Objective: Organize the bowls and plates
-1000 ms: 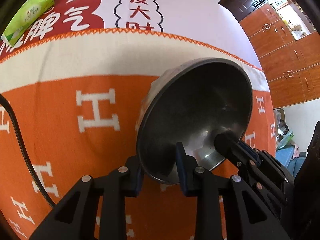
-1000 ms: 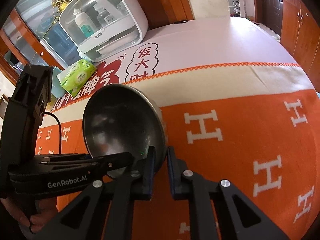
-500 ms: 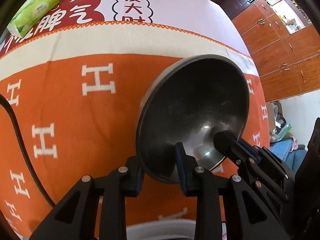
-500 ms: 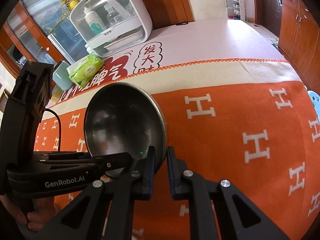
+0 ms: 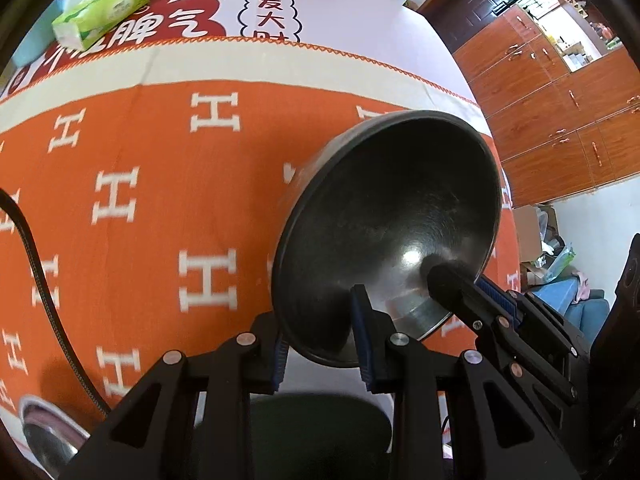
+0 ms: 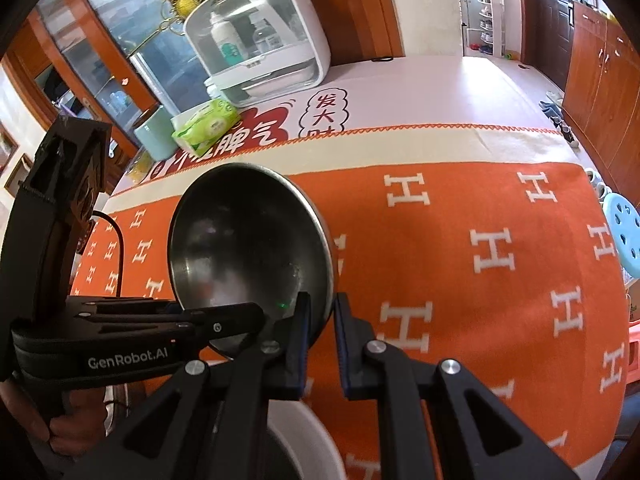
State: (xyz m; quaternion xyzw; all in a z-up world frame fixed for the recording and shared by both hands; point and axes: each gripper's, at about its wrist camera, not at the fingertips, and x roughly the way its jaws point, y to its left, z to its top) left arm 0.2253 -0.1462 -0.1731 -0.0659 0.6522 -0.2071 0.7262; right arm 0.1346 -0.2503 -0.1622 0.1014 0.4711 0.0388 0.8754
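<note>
Both grippers have carried the steel bowl (image 5: 384, 236) up and back toward the near edge of the table since a second ago, so more of the orange H-pattern cloth (image 5: 152, 184) shows now and a white dish (image 6: 300, 436) has come into view right under the jaws. Bowl is held in the air, tilted with its open side toward the cameras, clamped by both: left gripper (image 5: 320, 350) has its jaws narrow on the near rim, one pad inside and one outside, and right gripper (image 6: 320, 334) is pinched tight on the rim at the other side. Neither hand is nearer, they share it. What matters next imo is that the white dish sits directly below and a bit nearer than the bowl, so the bowl needs levelling out before it goes down into it, if that's the plan. Another steel bowl (image 5: 44, 436) peeks in at the lower left of the left view, and a green tissue pack (image 5: 102, 10) lies far back
</note>
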